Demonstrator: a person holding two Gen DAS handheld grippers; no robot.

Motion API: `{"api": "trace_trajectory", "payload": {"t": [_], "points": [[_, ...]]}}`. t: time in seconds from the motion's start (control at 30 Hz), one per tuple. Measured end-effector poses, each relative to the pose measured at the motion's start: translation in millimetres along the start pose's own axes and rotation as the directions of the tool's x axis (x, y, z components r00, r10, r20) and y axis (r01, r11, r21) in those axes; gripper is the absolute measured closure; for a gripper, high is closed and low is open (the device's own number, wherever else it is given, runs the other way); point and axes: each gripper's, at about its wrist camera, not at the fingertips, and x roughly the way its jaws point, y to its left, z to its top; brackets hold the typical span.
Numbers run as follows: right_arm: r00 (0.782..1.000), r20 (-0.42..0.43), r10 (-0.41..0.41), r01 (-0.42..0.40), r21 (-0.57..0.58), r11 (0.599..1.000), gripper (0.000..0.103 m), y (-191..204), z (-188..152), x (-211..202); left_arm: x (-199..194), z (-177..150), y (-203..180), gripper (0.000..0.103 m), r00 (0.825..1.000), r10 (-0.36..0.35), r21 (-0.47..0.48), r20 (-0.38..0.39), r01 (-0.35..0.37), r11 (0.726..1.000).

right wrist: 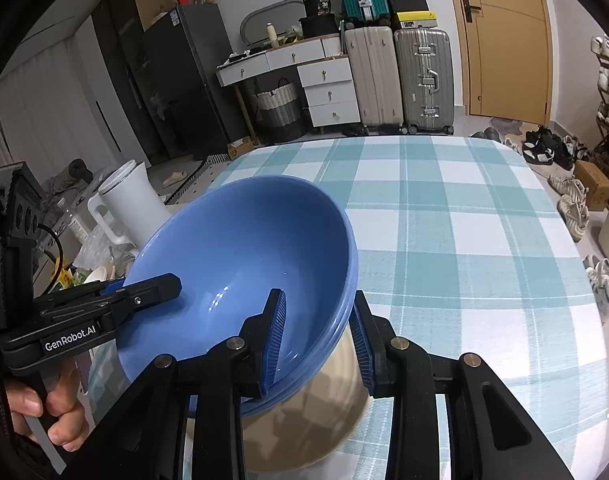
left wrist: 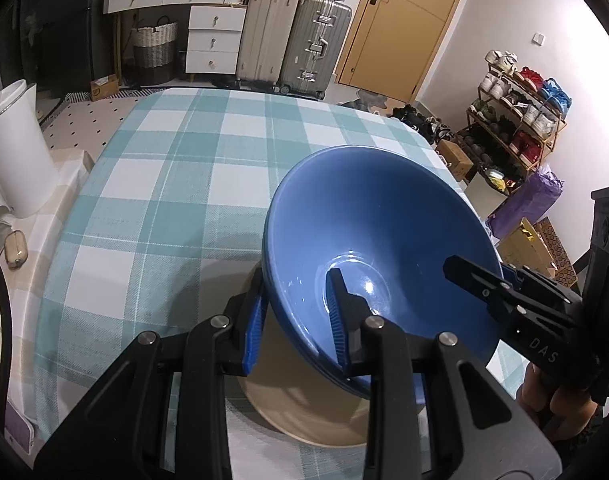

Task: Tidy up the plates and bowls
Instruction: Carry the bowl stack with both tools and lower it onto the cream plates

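Above the beige plate [left wrist: 304, 420] on the checked desk [left wrist: 164, 200], the blue bowl [left wrist: 384, 232] (glazed, slippery, breakable, probably two nested) hangs tilted, left gripper [left wrist: 296, 320] and right gripper [right wrist: 316, 340] each clamped narrowly across opposite rim walls.

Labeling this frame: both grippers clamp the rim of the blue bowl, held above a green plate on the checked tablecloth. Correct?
Not quite: the plate under the blue bowl is beige, not green, as the left wrist view shows. The rest holds: left gripper and right gripper both clamp the bowl's rim over the checked tablecloth.
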Motion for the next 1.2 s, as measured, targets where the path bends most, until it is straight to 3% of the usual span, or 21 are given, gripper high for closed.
{"api": "trace_trajectory", "payload": {"t": [0.37,0.9,1.1,1.17,1.2], "points": [[1.0,-0.014,-0.018,0.018,-0.004,1.0,0.07,-2,2,14,26,7,1,0.078,0.999,0.03,0.033,-0.011,-0.029,0.999],[1.0,-0.009,-0.012,0.012,-0.006,1.0,0.07,-9,2,17,41,12,2,0.078,1.0,0.018,0.041,0.0,-0.018,0.999],[1.0,0.0,-0.014,0.014,-0.024,1.0,0.063,-8,1,14,39,12,2,0.072,0.999,0.033,0.066,0.02,-0.034,0.997],[1.0,0.013,0.0,0.0,-0.03,1.0,0.052,-7,2,9,36,13,3,0.067,0.999,0.034,0.07,0.032,-0.036,0.997],[1.0,0.019,0.006,-0.005,-0.033,0.999,0.052,-6,2,8,35,14,3,0.063,0.999,0.035,0.073,0.039,-0.038,0.997]]}}
